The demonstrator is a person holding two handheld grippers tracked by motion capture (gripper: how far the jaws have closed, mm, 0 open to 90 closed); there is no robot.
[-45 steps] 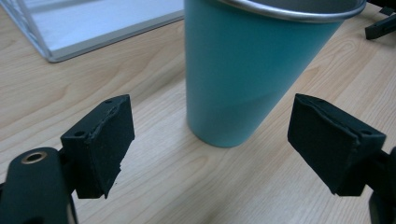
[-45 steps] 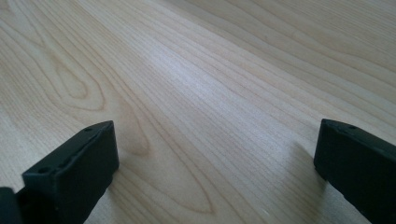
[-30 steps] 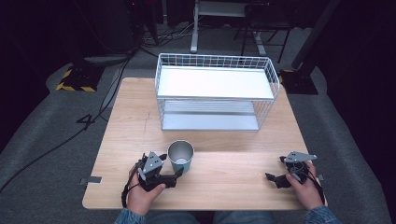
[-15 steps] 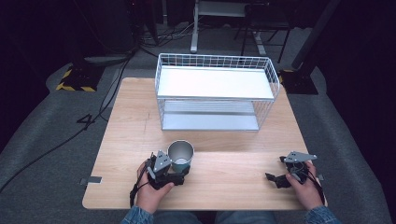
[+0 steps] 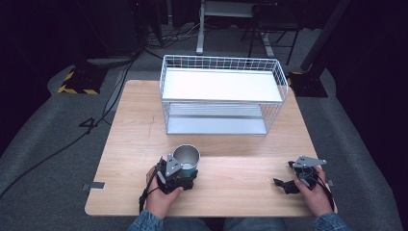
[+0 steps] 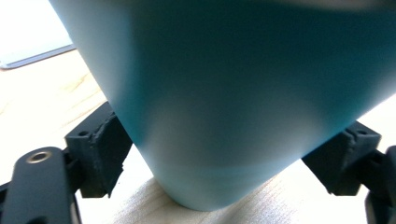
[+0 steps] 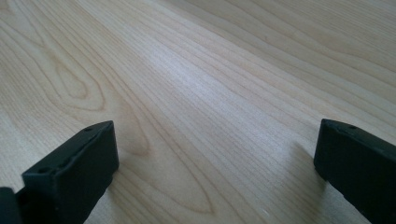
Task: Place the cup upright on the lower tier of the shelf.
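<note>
A teal metal cup (image 5: 186, 156) stands upright on the wooden table (image 5: 250, 159), near its front left. My left gripper (image 5: 185, 169) reaches it from the near side, one jaw on each flank of its lower wall. In the left gripper view the cup (image 6: 224, 93) looms close, and both black pads (image 6: 100, 149) press against its sides, so the left gripper (image 6: 215, 154) is shut on it. My right gripper (image 5: 286, 175) rests low at the front right, open. In the right gripper view the right gripper (image 7: 215, 158) has bare wood between its wide-apart jaws.
A white wire rack (image 5: 221, 86) with two shelves stands at the back middle of the table. Bare wood lies between the two hands. Beyond the table are a dark floor, cables and a yellow-black striped mat (image 5: 77, 82).
My left gripper has slid forward and to the right until its jaws sit around the cup. The right hand and its gripper have stayed put.
</note>
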